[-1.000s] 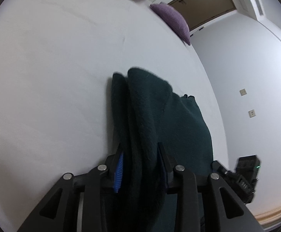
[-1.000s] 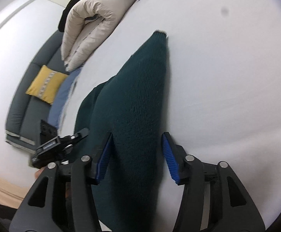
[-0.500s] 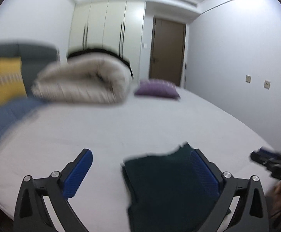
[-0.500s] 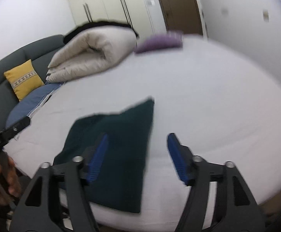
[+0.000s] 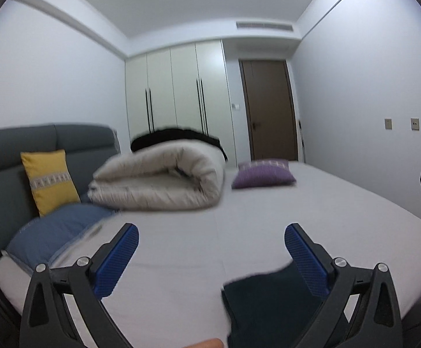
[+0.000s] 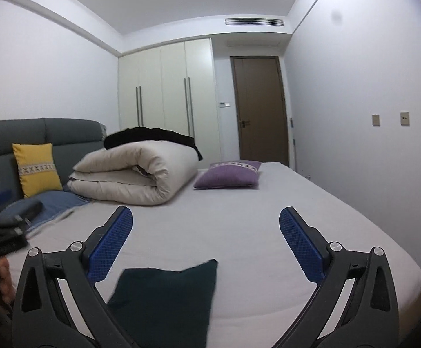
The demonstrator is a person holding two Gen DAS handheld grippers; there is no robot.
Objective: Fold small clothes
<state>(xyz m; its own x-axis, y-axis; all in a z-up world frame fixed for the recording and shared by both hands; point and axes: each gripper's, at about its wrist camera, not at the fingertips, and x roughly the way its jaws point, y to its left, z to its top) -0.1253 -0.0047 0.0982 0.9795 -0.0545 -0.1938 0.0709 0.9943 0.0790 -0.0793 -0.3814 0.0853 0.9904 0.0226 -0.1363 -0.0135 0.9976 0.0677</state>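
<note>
Below my two grippers the dark green garment (image 6: pixel 164 298) lay flat on the bed (image 6: pixel 239 217), folded into a compact rectangle near the front edge. A second before, both grippers had been clamped on it, close over the sheet; now I had let go and lifted both away, and they looked level across the room. My left gripper (image 5: pixel 212 249) stood wide open with nothing between its blue pads (image 5: pixel 117 261), the garment low at its right side. My right gripper (image 6: pixel 206 243) was opening to its widest, also empty, the garment beneath and a little left of it. I judged this piece done, so the fold was finished unless another garment waited. I saw no other small clothes in either view. Further back sat a rolled cream duvet (image 6: pixel 132 171), a purple cushion (image 6: pixel 228 175), a yellow cushion (image 6: pixel 38 168) against the grey headboard (image 6: pixel 51 133), and a blue pillow (image 5: pixel 54 229). None of these crowded the garment. At the far wall stood the wardrobe (image 6: pixel 167 92) and a brown door (image 6: pixel 258 107). Nothing blocked my way.
</note>
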